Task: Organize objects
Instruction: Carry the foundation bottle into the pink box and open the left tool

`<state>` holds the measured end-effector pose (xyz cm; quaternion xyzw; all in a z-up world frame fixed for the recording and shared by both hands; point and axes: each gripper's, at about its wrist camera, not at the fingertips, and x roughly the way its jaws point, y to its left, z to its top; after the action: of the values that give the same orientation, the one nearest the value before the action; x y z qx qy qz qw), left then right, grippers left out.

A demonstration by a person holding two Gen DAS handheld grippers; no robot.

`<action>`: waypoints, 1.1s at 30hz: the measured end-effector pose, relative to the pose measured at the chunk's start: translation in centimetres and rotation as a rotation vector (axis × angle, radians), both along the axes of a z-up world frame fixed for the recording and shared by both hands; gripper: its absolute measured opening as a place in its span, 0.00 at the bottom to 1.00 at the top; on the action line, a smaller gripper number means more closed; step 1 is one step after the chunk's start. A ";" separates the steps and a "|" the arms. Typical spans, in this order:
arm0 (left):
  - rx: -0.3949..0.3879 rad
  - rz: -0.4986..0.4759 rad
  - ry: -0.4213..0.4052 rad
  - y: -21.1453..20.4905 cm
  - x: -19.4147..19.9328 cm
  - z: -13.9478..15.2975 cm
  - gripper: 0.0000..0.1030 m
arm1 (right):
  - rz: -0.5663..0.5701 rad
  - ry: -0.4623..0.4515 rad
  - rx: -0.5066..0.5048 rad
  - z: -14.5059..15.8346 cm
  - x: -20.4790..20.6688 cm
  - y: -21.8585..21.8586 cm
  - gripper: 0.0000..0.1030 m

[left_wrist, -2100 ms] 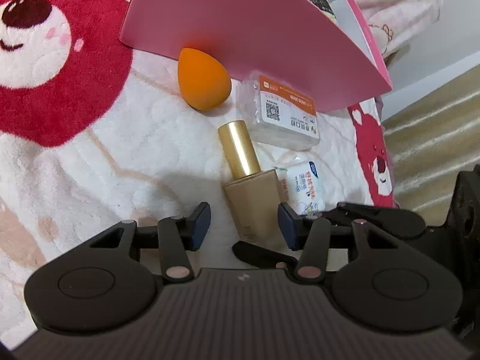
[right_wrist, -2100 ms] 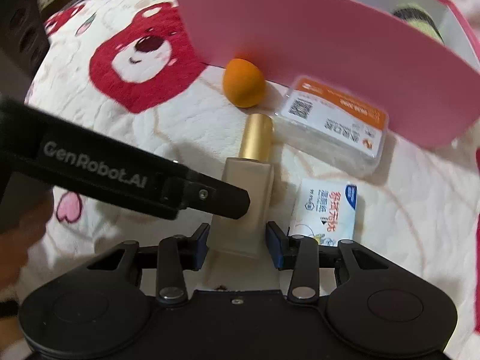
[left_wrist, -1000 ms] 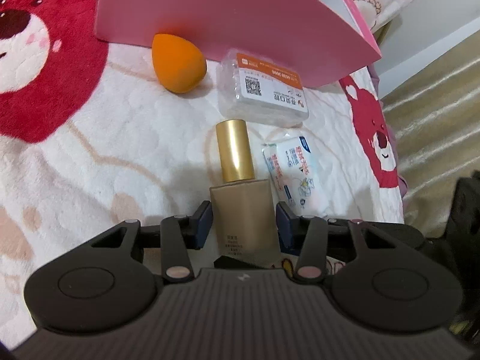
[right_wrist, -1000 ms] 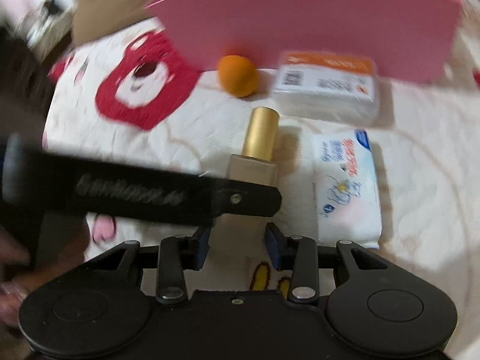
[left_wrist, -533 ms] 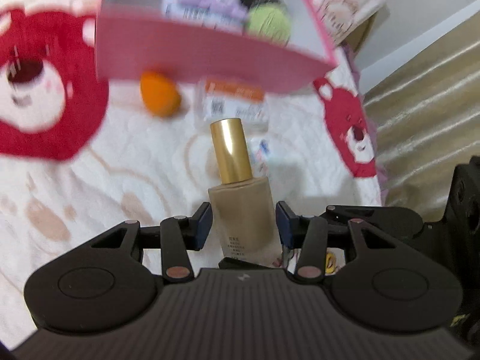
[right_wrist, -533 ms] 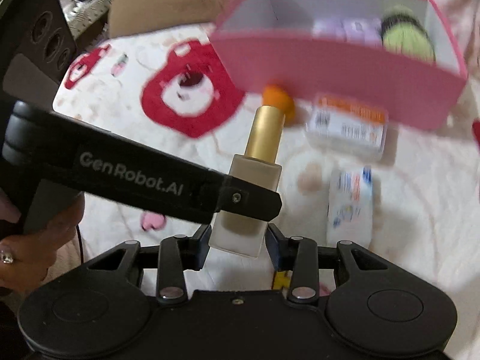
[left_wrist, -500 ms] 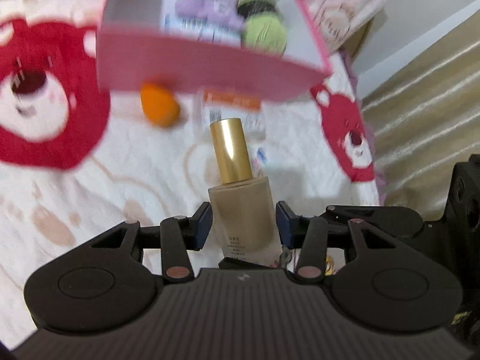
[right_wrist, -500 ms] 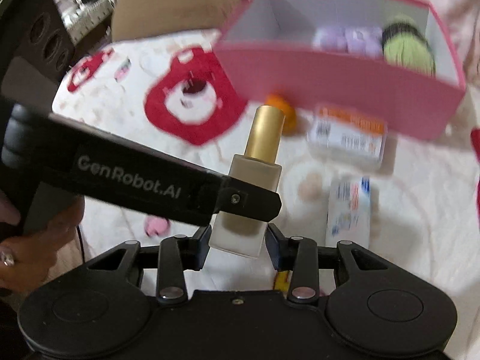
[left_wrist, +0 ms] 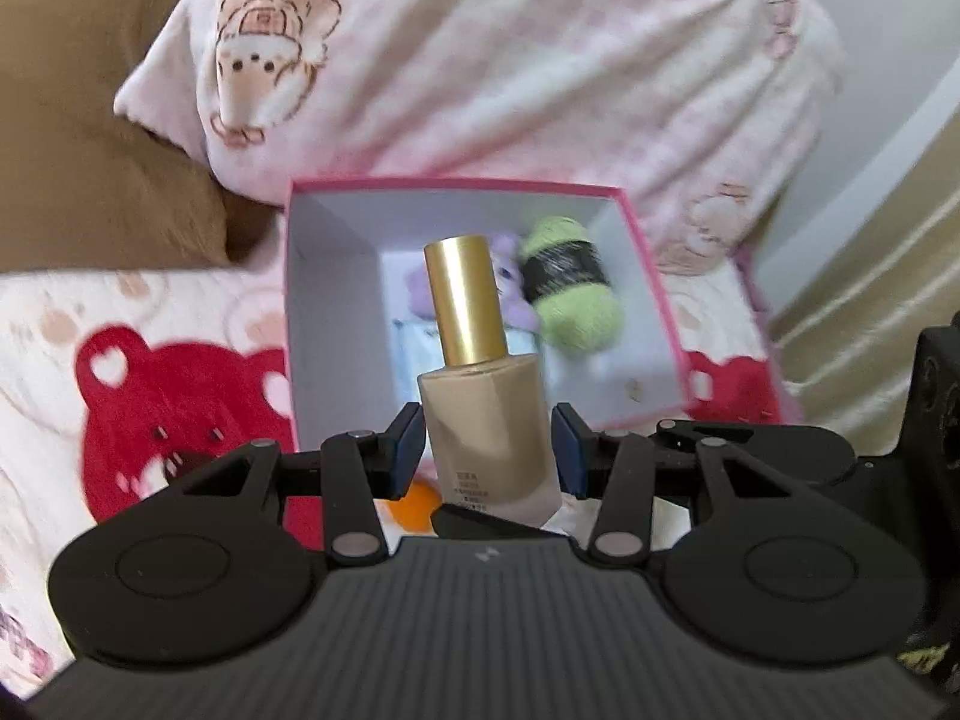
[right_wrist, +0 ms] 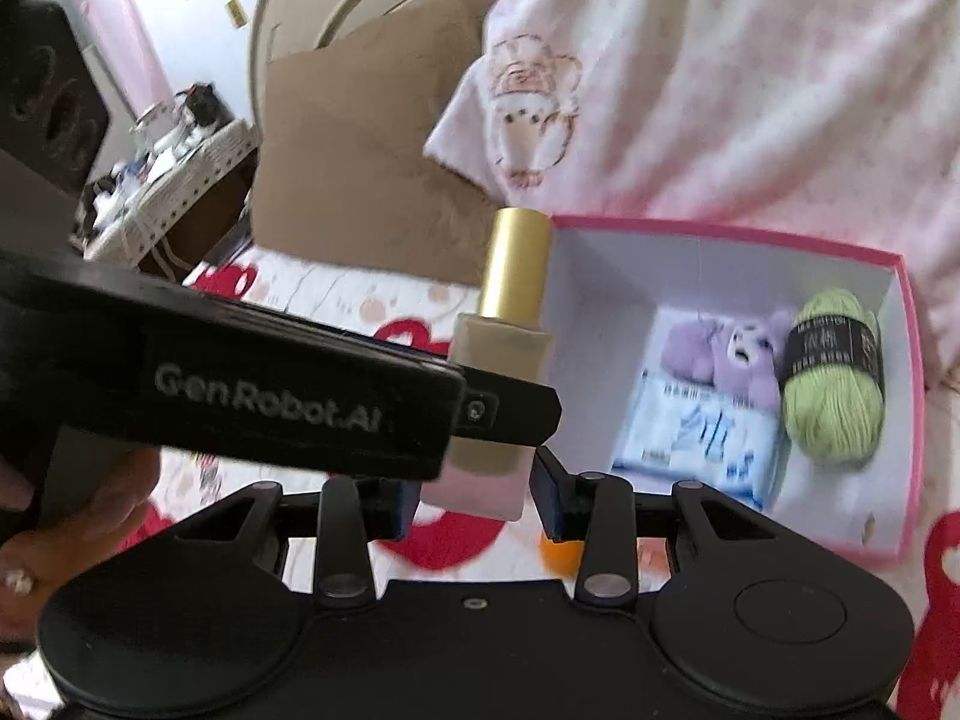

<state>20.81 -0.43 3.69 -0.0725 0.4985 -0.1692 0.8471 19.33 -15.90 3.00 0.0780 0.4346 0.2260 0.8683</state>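
Observation:
A beige foundation bottle with a gold cap hangs in the air above the blanket. My left gripper is shut on its glass body. In the right wrist view the same bottle sits between the pads of my right gripper, whose jaws are closing on its base. The left gripper's body crosses in front and hides the right gripper's left pad. Just beyond the bottle is the open pink box, holding green yarn, a purple plush and a wipes pack.
An orange sponge lies on the red bear blanket below the grippers. A pink patterned pillow and a brown cushion stand behind the box. A hand grips the left tool. A wicker basket sits far left.
Both grippers have risen with the bottle off the blanket. The box, seen side-on before, now shows its inside from above. The sponge and packets have dropped out of view below.

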 end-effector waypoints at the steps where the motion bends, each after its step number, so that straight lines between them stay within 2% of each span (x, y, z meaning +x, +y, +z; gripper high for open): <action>1: 0.024 0.001 0.002 -0.3 0.9 -0.3 0.43 | -0.007 0.005 0.016 -0.6 1.1 -0.3 0.42; 4: 0.069 0.016 0.013 -1.3 3.2 -2.0 0.43 | -0.038 -0.016 0.072 -2.8 3.1 -1.6 0.41; 7: 0.111 0.030 0.058 -2.5 5.0 -4.4 0.43 | -0.087 0.050 0.155 -5.7 4.7 -2.9 0.40; 12: 0.187 0.058 0.150 -3.7 7.5 -8.0 0.42 | -0.124 0.148 0.214 -9.8 7.2 -3.4 0.39; 19: 0.254 0.086 0.232 -4.3 10.6 -11.1 0.42 | -0.164 0.255 0.272 -13.3 10.4 -3.3 0.39; 23: 0.264 0.098 0.269 -4.2 11.5 -12.3 0.41 | -0.172 0.287 0.249 -14.0 11.2 -2.5 0.39; 28: 0.200 0.134 0.307 -3.3 11.9 -13.2 0.41 | -0.174 0.291 0.186 -14.0 11.3 -1.5 0.39; 33: 0.178 0.164 0.266 -3.0 11.3 -13.1 0.41 | -0.174 0.280 0.121 -14.0 11.4 -0.9 0.44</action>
<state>32.15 -3.42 -9.40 -0.0595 0.6117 -0.0436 0.7877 30.69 -16.83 -10.99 0.1981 0.5284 0.1627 0.8094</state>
